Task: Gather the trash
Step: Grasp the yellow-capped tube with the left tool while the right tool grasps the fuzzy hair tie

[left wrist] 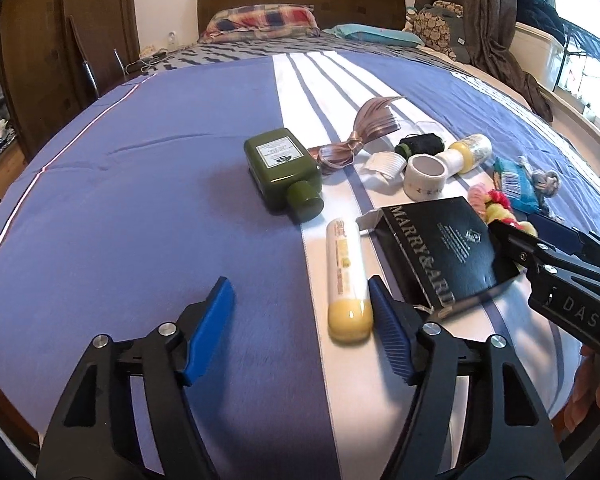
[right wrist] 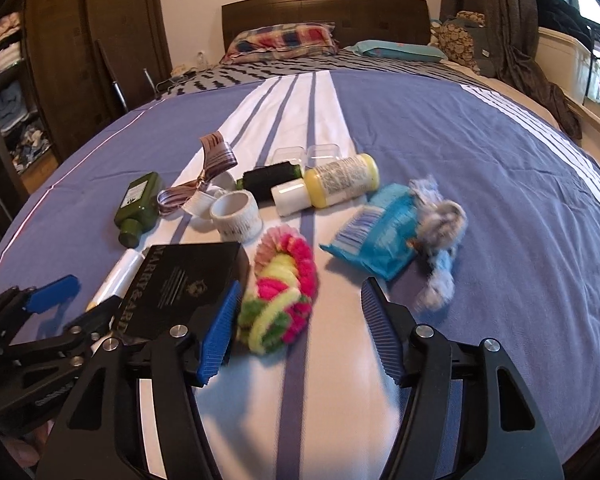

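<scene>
My left gripper [left wrist: 300,316] hung over the blue bedspread [left wrist: 120,200], its jaws apart with nothing between them; the right-hand pad lay just beside the yellow end of a white tube [left wrist: 346,276], though I could not tell whether it touched. My right gripper [right wrist: 300,312] also stood with jaws apart, holding nothing, and a stack of fuzzy pink, yellow and green hair ties [right wrist: 282,292] lay just ahead in the gap, nearer its left pad.

I took the black box [left wrist: 440,248] lettered "MARRY&ARD" as my mark. The tube lay along its left side, on the white stripe. The hair ties lay just to its right. Beyond them to the right was a blue plastic wrapper [right wrist: 380,236], with a blurred, crumpled blue-and-grey bundle [right wrist: 440,240] against its far edge. Behind the box to the left, a green bottle [left wrist: 284,172] lay on its side. Directly behind the box stood a white tape roll [left wrist: 425,176], with a white ribbed cap [left wrist: 386,168] beside it, a yellow bottle with a white cap [right wrist: 328,188] and a dark thread spool [right wrist: 270,178]. A pinkish ribbon bow [left wrist: 356,136] lay farther back still.
</scene>
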### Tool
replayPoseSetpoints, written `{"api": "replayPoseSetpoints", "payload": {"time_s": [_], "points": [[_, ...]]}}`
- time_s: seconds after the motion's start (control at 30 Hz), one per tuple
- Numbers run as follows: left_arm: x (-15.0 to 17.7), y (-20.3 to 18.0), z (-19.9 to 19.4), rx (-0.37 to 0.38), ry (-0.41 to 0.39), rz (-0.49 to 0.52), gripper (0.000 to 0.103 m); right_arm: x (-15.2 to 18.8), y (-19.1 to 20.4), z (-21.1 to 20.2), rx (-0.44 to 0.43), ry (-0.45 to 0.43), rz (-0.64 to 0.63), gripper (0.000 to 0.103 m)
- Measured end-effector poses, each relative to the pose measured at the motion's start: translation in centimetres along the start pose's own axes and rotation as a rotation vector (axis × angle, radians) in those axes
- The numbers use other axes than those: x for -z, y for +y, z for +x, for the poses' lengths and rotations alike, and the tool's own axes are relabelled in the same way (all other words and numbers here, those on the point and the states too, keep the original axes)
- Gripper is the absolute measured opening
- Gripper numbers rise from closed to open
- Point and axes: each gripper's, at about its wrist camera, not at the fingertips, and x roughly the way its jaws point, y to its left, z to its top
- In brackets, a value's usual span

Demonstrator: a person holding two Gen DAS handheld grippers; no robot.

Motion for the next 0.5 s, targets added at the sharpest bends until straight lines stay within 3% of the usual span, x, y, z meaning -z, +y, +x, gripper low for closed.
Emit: {"api": "replayPoseSetpoints", "payload": {"time_s": [0.13,0.2,0.3,0.4,0.5], "points": [[-0.7,-0.1,0.9,0.006,0.002,0.004,0.055,-0.6,0.1,1.0,-0.003,0.01,-0.001,0.06],[-0.9,-0.1,1.2,0.013,0.004,0.002,0.049,-0.6,0.2,1.3,0.005,0.018,-0.008,0.04],[-0.9,-0.2,1.1,0.02,0.005,0.002,0.036,-0.3,0.5,1.3,0.005,0.021,-0.042,0.031],[-0.6,-0.2,0.8,0.023,0.007,0.0,0.02,0.1,0.5,0.7,0.006,0.014,-0.042,0.03],[-0.1,0.0,0.3,0.03,0.006,-0.005,0.018,0.5,0.3,0.0,0.008,0.011,-0.043,0.03]]}}
